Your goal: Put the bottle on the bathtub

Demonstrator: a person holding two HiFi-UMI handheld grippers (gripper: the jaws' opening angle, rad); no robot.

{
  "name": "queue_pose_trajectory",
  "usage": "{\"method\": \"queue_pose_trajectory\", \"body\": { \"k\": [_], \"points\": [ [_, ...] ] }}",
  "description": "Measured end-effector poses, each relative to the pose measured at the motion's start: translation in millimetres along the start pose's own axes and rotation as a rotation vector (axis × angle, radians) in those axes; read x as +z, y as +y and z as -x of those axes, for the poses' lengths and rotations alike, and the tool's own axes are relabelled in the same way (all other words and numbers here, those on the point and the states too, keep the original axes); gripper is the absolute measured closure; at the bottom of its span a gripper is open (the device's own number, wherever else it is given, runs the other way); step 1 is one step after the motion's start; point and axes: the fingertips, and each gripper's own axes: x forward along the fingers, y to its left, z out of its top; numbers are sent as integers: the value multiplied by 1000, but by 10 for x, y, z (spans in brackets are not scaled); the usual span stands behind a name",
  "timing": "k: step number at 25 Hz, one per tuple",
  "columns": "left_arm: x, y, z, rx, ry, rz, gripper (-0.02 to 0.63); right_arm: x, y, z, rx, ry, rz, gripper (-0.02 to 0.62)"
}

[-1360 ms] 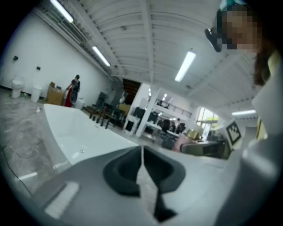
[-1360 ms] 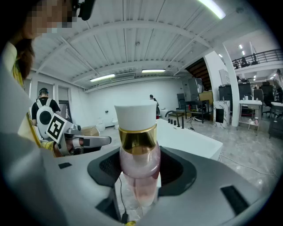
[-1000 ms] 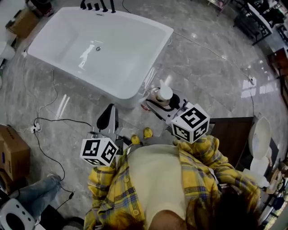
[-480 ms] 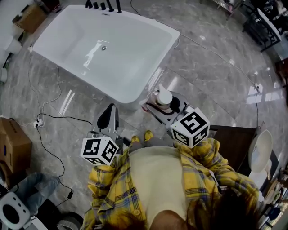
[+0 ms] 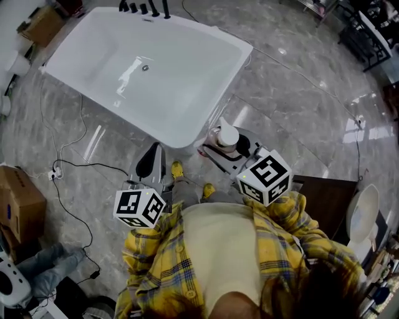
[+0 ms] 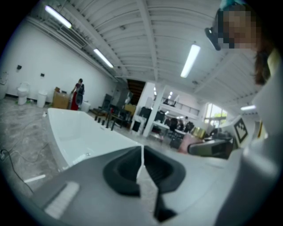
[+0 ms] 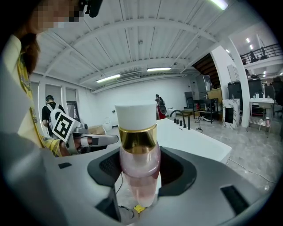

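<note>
1 bottle clamped in right gripper jaws; left gripper jaws together, empty; 1 bathtub near.

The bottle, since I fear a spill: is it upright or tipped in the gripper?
Upright: in the right gripper view the bottle stands vertical, white cap on top, clamped by the right gripper.

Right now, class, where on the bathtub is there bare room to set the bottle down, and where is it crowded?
The bathtub rim is bare along the long side nearest the bottle and round the near corner. The far end is crowded: black taps line it. The basin holds only its drain.
</note>
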Motion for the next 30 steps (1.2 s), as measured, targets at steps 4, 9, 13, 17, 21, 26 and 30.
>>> {"method": "queue_pose_trajectory", "body": {
  "k": [4, 9, 13, 17, 21, 26, 30],
  "points": [
    [36, 163, -190, -45, 7, 4, 597, 30, -62, -187, -31, 10, -2, 368],
    [237, 487, -450, -107, 30, -9, 597, 180, -148, -525, -81, 13, -21, 368],
    [405, 792, -632, -147, 46, -21, 597, 339, -237, -814, -130, 3, -43, 368],
    [527, 1046, -820, -184, 59, -40, 597, 489, -355, -1056, -184, -13, -60, 368],
    [585, 1248, -995, -231, 81, -43, 597, 570, -441, -1244, -242, -9, -73, 368],
    [666, 1438, -1151, -287, 98, -66, 597, 645, -522, -1426, -303, 0, -83, 368],
    [704, 1566, -1248, -311, 108, -82, 597, 666, -585, -1522, -339, 9, -98, 368]
  ]
}}
